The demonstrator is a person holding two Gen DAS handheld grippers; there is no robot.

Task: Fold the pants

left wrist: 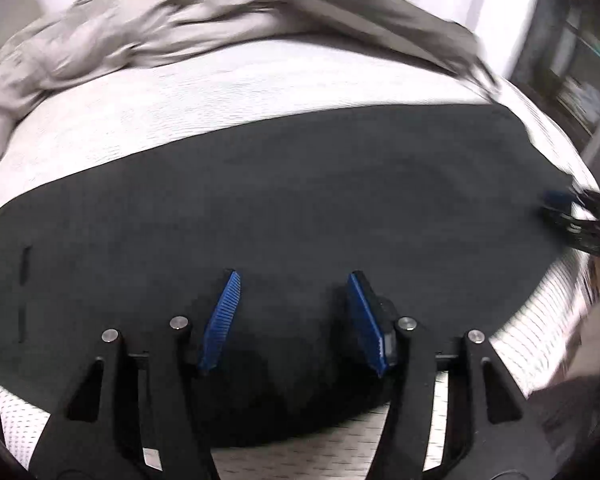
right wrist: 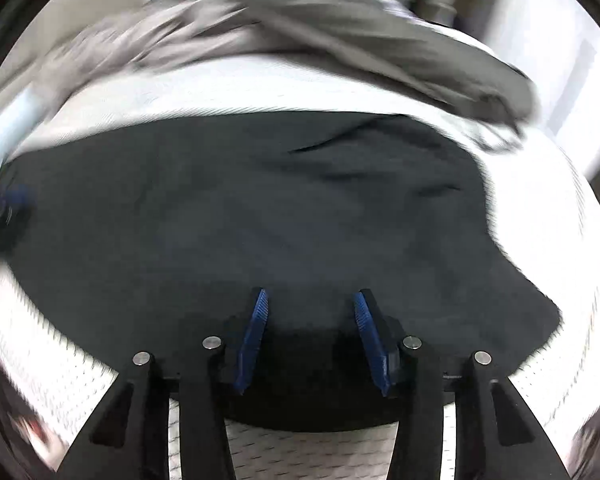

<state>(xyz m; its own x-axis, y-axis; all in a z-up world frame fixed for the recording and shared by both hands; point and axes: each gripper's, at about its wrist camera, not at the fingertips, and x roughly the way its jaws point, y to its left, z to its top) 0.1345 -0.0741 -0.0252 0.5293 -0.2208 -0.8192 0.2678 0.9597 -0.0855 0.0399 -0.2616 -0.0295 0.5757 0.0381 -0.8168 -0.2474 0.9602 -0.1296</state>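
Two grippers hang over one dark garment, and neither has hold of it. Nearest in the left wrist view, the left gripper [left wrist: 294,280] points steeply down with its blue pads [left wrist: 220,320] spread apart and nothing but flat cloth showing in the gap, so it is released; it sits just above the near hem, likely placed there so the jaws can pinch that edge. The right gripper [right wrist: 310,300] stands the same way in its own view, jaws parted narrower than the left's, no cloth pinched between the pads, also hovering at the near edge of the black pants [left wrist: 284,200]. Ahead of both sets of fingers the pants lie spread across the white textured bed surface [left wrist: 228,92], fairly smooth before the left gripper and more creased ahead and to the right of the right one [right wrist: 380,152]. Each gripper shows at the far side edge of the other's view, blurred, so they seem stationed at opposite ends of the near hem, a fair setup for lifting it together. Farthest off, beyond a strip of bare bedding, lies a rumpled grey garment [left wrist: 160,32], apart from the pants.
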